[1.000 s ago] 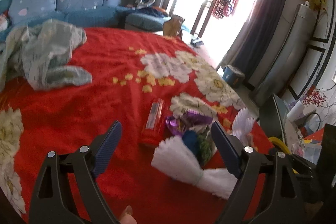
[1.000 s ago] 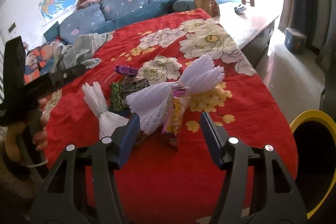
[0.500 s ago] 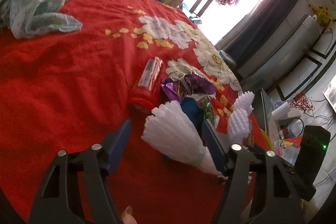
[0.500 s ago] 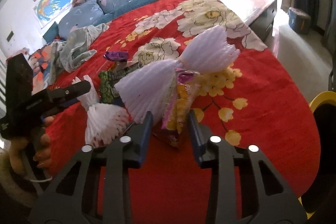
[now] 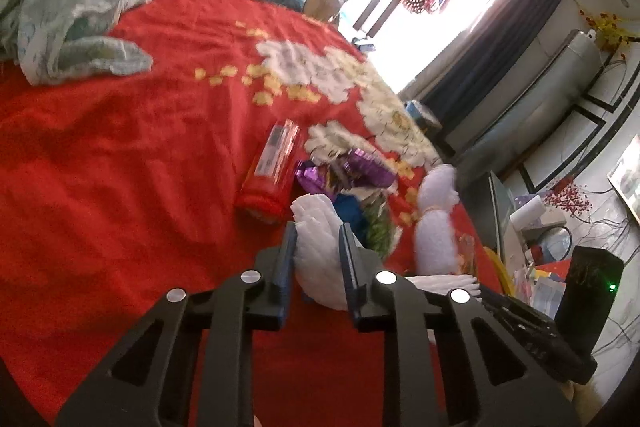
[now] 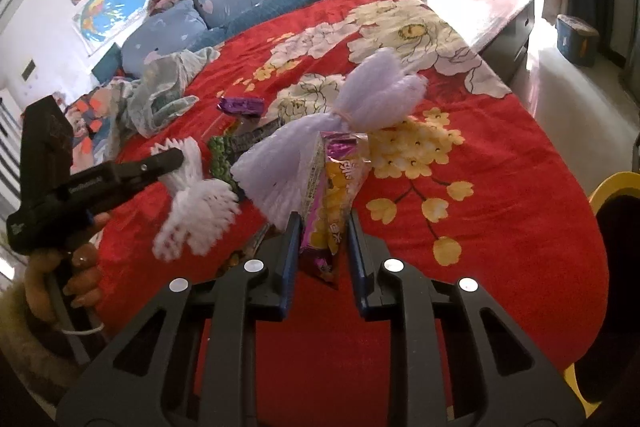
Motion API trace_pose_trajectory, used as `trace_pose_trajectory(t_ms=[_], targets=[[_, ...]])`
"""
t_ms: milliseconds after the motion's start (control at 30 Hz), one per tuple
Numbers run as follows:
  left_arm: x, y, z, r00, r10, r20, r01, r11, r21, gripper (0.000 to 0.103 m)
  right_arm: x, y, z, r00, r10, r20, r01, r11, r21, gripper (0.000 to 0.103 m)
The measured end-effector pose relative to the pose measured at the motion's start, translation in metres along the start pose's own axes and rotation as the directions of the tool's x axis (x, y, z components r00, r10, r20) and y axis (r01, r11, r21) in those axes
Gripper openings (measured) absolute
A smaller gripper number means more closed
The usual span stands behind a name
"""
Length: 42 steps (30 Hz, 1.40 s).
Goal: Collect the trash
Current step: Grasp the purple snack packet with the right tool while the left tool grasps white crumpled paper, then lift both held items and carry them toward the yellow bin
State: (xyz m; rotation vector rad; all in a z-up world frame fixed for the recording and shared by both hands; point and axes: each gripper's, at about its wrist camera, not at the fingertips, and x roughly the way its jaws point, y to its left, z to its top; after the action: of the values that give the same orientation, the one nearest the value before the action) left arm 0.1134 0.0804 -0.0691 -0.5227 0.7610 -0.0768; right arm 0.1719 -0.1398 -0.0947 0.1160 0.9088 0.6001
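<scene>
The left tool is closed around the near lobe of a white foam fruit net, its two blades pressing either side of the foam. That net lies at the near edge of the litter pile on the red floral bedspread, its long axis running away from the tool and a little to the right, so the tool has it end-on.

The right tool has its blades drawn in on the lower end of a yellow and purple snack packet, with a second foam fruit net resting against the packet's left side. The packet's long axis runs almost straight forward from this tool and rises away from it. The right blade shows a sliver of gap, so the grip looks light.

The yellow-rimmed bin sits off the bed's edge at the far right of the right wrist view, so the right hand's load is plainly the nearer one and probably goes first. A red wrapper, a purple foil wrapper and a green packet wait on the bedspread beyond the left tool.
</scene>
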Motion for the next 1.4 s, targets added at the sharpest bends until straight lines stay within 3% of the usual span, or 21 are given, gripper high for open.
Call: trace_pose_trajectory(t_ms=[500,1400], targets=[[-0.045,-0.043,0.017,0.989,-0.032,0.146,0.012,0.991,0.135,0.018,-0.037,-0.001,0.014,0.994,-0.016,0.104,0.016,1.000,-0.004,0.017],[-0.048,-0.108,0.012,0.979,-0.106,0.172,0.058,0.963,0.263,0.018,-0.099,-0.036,0.032,0.960,-0.087,0.267,0.073,0.995,0.061,0.017]])
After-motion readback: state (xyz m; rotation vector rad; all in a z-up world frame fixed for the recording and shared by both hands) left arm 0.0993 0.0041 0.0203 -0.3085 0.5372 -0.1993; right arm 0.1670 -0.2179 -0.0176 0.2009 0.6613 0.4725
